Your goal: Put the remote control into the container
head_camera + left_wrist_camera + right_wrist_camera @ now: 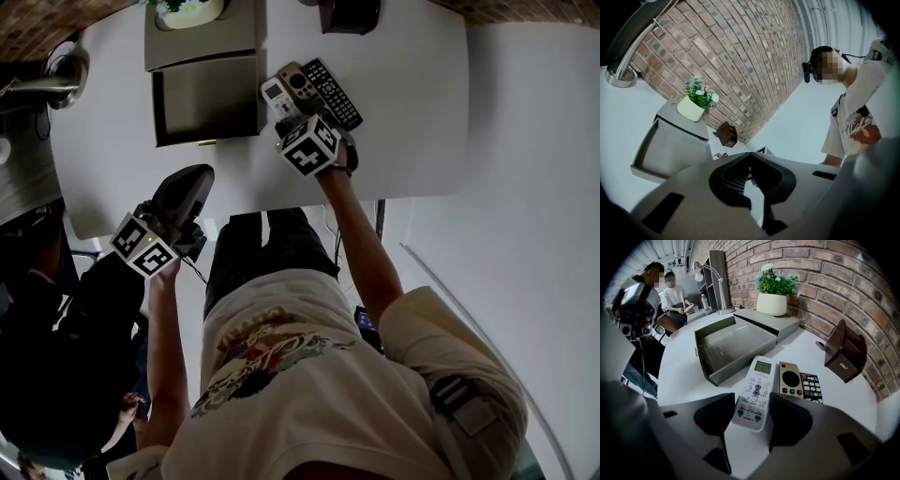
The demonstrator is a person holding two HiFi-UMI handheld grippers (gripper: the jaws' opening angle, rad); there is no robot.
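Three remotes lie side by side on the white table (412, 122): a white one (278, 97) (753, 397), a gold one (299, 82) (790, 379) and a black one (332, 92) (811, 387). My right gripper (292, 120) (749, 414) is open, its jaws low on the table and closely flanking the white remote's near end. The grey open container (157, 105) (740, 363) (644, 157) stands to the left of the remotes, nothing in it. My left gripper (199, 176) (750, 157) is shut on nothing, held off the table's near edge.
A grey box (771, 320) with a potted plant (772, 301) (192, 11) (691, 108) backs the container. A brown holder (843, 351) (349, 14) stands behind the remotes. A desk lamp (715, 284) (64, 77) is far left. People sit beyond the table's left side.
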